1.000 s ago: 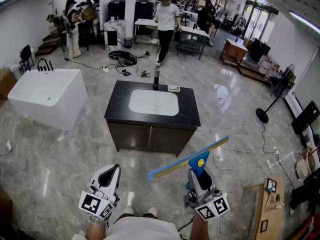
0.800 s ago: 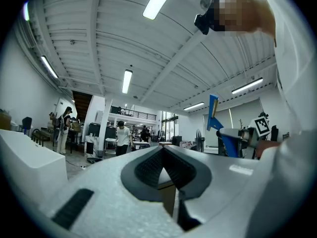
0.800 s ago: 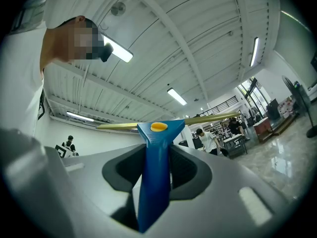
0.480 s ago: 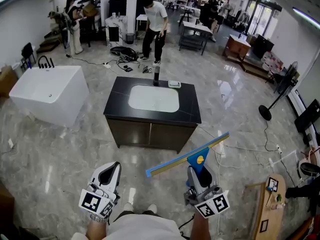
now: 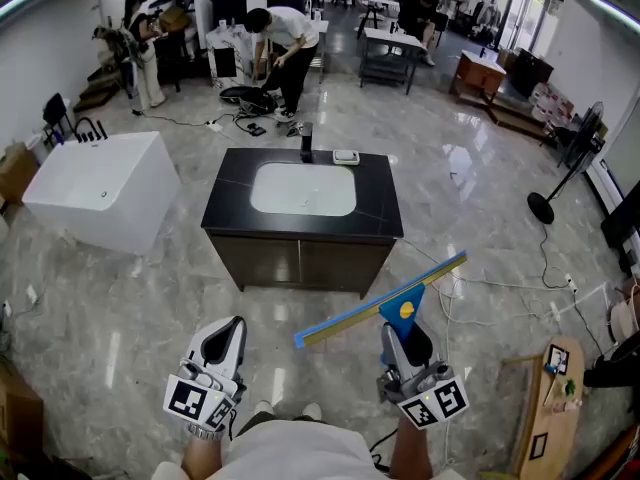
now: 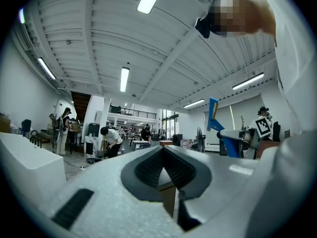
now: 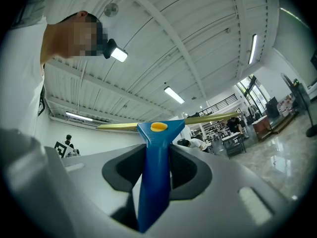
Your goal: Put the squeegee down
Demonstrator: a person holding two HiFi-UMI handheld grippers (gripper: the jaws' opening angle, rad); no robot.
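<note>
In the head view my right gripper point(image 5: 402, 342) is shut on the blue handle of a squeegee point(image 5: 401, 311). Its long yellow-edged blade slants from lower left up to the right, in the air short of the vanity. In the right gripper view the squeegee point(image 7: 154, 172) stands upright between the jaws of the right gripper point(image 7: 157, 150), blade across the top. My left gripper point(image 5: 227, 332) is at the lower left, jaws together and holding nothing; in its own view the left gripper point(image 6: 162, 151) has its tips meeting. The black vanity counter point(image 5: 380, 213) with a white sink lies ahead.
A white bathtub point(image 5: 100, 193) stands at the left. A person point(image 5: 280, 33) bends over behind the vanity, among desks and gear. Cables point(image 5: 470, 283) trail across the marble floor at the right, near a standing fan point(image 5: 560, 168). A wooden board point(image 5: 545, 408) lies at the lower right.
Both grippers and the squeegee have come a little closer to the vanity. The person behind it has walked left and bent down.
</note>
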